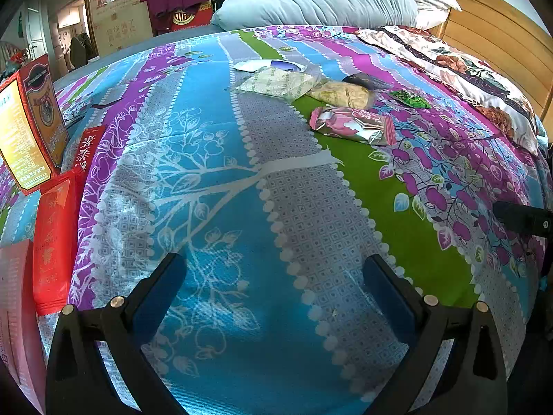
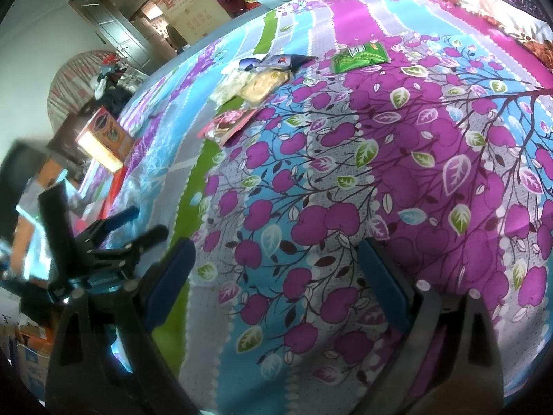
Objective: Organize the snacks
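Note:
Several snack packets lie on a patterned bedspread [image 1: 221,207]: a pink foil packet [image 1: 352,126], a pale yellow packet [image 1: 342,95], a white-green packet [image 1: 280,83], a dark packet [image 1: 366,80], a small green packet [image 1: 411,98] and a white-blue packet [image 1: 269,65]. My left gripper [image 1: 273,269] is open and empty, well short of them. My right gripper [image 2: 276,252] is open and empty over the bedspread [image 2: 380,173]. The right wrist view shows the pink packet [image 2: 230,121], the yellow packet [image 2: 264,84], the green packet [image 2: 359,57] and the left gripper [image 2: 134,221] at left.
Red and gold boxes [image 1: 31,128] stand at the bed's left edge, with red packages [image 1: 55,238] beside them. A blue pillow [image 1: 318,0] and a floral quilt [image 1: 459,72] lie at the head. A wooden headboard [image 1: 501,34] is at right. Furniture and a cardboard box [image 2: 193,14] stand beyond.

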A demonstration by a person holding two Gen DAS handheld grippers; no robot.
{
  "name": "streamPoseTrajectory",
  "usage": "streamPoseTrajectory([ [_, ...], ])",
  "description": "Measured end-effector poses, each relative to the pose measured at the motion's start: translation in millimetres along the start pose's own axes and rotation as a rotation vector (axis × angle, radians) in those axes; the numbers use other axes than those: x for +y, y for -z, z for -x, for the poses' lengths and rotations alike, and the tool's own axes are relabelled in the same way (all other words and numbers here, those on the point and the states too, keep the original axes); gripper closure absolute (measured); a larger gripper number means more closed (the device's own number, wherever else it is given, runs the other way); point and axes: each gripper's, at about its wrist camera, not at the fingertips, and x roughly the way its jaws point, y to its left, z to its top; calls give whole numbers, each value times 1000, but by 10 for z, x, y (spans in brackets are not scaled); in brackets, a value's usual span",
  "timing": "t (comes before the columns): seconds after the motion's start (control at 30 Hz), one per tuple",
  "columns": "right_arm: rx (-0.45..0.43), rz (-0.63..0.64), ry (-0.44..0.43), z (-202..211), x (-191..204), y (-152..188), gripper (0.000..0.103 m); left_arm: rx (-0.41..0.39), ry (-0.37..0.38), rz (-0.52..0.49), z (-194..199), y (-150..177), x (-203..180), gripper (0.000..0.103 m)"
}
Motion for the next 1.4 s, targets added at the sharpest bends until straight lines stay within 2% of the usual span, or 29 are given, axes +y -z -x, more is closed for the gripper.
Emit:
streamPoseTrajectory([
  [0.87,-2,-6,-11,17,-27,-6,7,-1,0,0,6,1,-4,0],
  [1.4,3,-10,-61,-3,-15,-5,0,-1,1,2,4,7,1,0],
])
